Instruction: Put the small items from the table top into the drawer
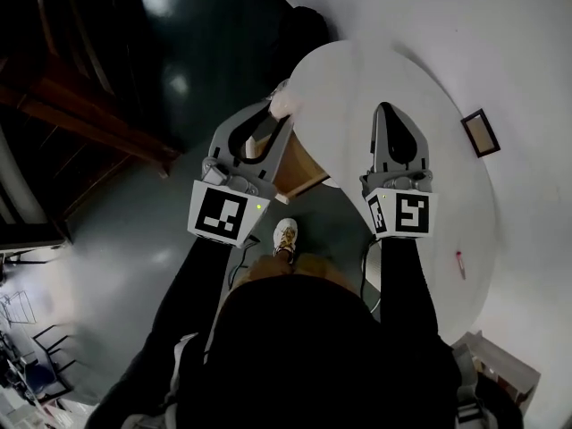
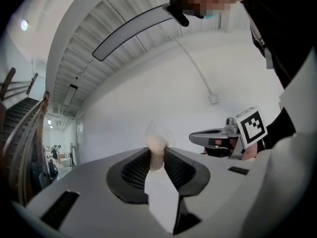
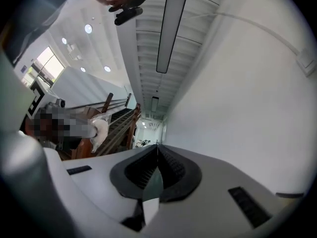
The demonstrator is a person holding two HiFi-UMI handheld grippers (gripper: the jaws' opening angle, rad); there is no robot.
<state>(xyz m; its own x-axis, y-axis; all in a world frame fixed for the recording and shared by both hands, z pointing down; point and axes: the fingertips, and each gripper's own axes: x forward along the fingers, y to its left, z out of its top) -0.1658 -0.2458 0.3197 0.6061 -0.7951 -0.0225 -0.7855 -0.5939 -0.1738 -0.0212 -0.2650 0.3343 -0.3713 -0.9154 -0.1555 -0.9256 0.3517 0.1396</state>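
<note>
Floor (image 1: 134,266): dark grey-green and glossy, filling the left half of the head view. A wooden staircase (image 1: 80,105) stands at its far left.

Tabletop (image 1: 456,195): round and white, on the right of the head view. Both grippers are held out near its left rim.

Person: dark sleeves and torso at the bottom of the head view, with one light shoe (image 1: 285,236) on the floor below the grippers.

Light-wood box (image 1: 299,175): a corner of it shows under the tabletop rim, between the two grippers.

Left gripper (image 1: 271,113): held roughly level, marker cube toward the person. In the left gripper view its fingers (image 2: 171,165) stand narrow, clamped on the wrapped item.

Right gripper (image 1: 386,107): over the tabletop's left part, beside the left gripper and apart from it. In the right gripper view (image 3: 157,148) its fingers are pressed together with nothing between them.

Wrapped item (image 1: 280,99): small, pale, in clear crinkled film.
- It is pinched between the left fingers, off the tabletop surface, at the rim's left edge.
- The rounded pale end and film (image 2: 156,142) stick out past the fingertips.
- It also shows from the right gripper view (image 3: 100,128), well to the left of that gripper's fingers.

Dark framed piece (image 1: 480,132): small and rectangular, lying flat on the tabletop's far right, well apart from both grippers.

Red speck (image 1: 459,263): tiny, on the tabletop near the right sleeve, too small to identify.
</note>
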